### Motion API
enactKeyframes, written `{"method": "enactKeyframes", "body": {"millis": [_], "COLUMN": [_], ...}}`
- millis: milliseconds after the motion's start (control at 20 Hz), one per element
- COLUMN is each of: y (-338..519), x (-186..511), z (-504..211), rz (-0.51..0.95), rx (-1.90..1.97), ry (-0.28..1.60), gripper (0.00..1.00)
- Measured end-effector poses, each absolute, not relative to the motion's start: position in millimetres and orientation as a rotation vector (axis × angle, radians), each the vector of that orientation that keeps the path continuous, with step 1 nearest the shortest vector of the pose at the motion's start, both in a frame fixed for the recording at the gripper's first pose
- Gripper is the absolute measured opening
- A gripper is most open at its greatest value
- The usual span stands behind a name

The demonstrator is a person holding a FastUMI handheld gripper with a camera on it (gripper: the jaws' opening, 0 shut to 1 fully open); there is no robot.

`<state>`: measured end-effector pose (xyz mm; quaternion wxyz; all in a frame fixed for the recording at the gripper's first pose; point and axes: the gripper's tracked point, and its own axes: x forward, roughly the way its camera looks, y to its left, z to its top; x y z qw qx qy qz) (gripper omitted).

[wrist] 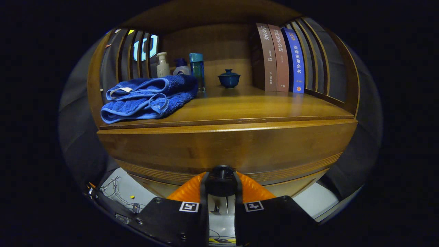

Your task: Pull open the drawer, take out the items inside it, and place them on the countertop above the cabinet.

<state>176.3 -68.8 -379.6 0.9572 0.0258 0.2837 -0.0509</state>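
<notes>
Since the tool (222,178) has its two orange fingers (187,190) closed on the black drawer knob (222,171), this looks like the opening step: drawer (226,151) just ahead, front flush or barely out, I can't tell which. Contents hidden, so unloading is all left. Desk (253,106) above carries a folded blue towel (149,97), bottles, lidded bowl, books.

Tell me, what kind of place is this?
Probably a home-like wooden cabinet with a shelf: a folded towel, bottles and books sit on it. The gripper looks shut on the drawer's dark knob.
</notes>
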Motion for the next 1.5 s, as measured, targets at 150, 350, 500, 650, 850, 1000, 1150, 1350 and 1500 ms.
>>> {"method": "enactKeyframes", "body": {"millis": [150,350,500,650,850,1000,1150,1350,1500], "y": [-67,-63,-59,-55,-50,-48,-44,-40,-39], "x": [166,141,117,91,58,37,19,-8,-23], "z": [-378,-375,-371,-368,-363,-361,-361,-364,-367], "rz": [-0.094,-0.097,-0.092,-0.090,-0.089,-0.095,-0.092,-0.092,-0.087], "rx": [0.031,0.022,0.015,0.013,0.026,0.025,0.029,0.043,0.048], "ry": [0.584,0.601,0.618,0.634,0.647,0.663,0.679,0.712,0.733], "gripper": [0.33,0.33,0.33,0.33,0.33,0.33,0.33,0.33,0.33]}}
